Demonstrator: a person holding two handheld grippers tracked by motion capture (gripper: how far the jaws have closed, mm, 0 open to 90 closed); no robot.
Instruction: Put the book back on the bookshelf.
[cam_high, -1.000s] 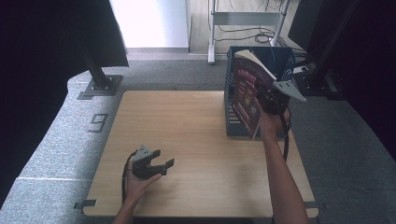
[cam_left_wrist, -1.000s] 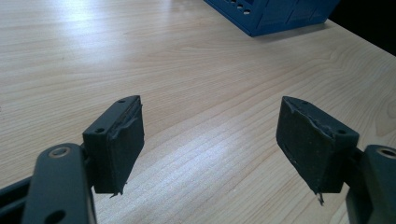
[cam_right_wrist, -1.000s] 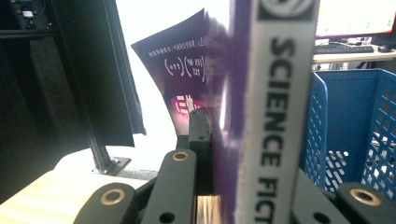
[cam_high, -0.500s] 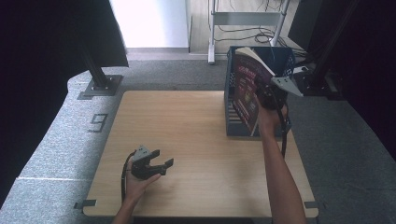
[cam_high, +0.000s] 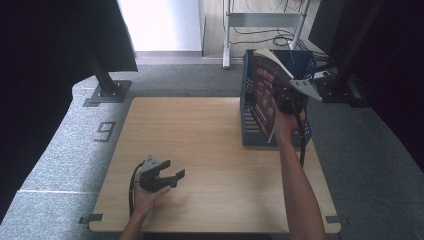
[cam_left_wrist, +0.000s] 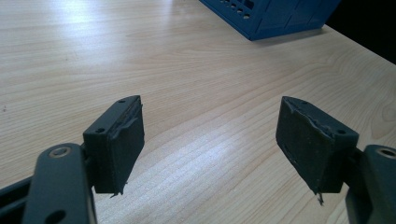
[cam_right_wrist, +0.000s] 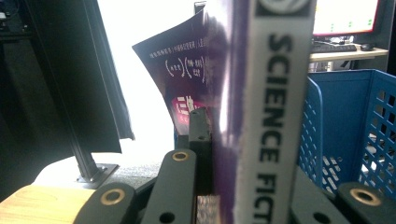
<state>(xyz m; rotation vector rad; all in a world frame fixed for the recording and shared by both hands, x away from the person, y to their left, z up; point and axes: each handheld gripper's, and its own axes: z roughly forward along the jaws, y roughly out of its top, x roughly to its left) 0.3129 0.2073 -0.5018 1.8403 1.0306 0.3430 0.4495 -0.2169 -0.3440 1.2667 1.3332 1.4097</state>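
Observation:
My right gripper (cam_high: 286, 101) is shut on a dark purple book (cam_high: 263, 87) and holds it upright and slightly tilted over the left side of a blue perforated crate (cam_high: 248, 128). In the right gripper view the book's pale spine (cam_right_wrist: 276, 116) reads "SCIENCE FICT" and stands between the jaws of my right gripper (cam_right_wrist: 243, 154), with the blue crate (cam_right_wrist: 348, 126) behind it. My left gripper (cam_high: 173, 170) lies low over the wooden table (cam_high: 210, 130) near its front left. In its own view my left gripper (cam_left_wrist: 210, 140) is open with nothing between the pads.
The crate stands at the table's right rear corner, and one of its corners (cam_left_wrist: 275, 16) shows in the left gripper view. A black stand (cam_high: 107, 82) and a metal rack (cam_high: 265, 20) stand on the grey floor beyond the table.
The right gripper has raised the book a little and turned it more upright over the crate. The left gripper has not moved.

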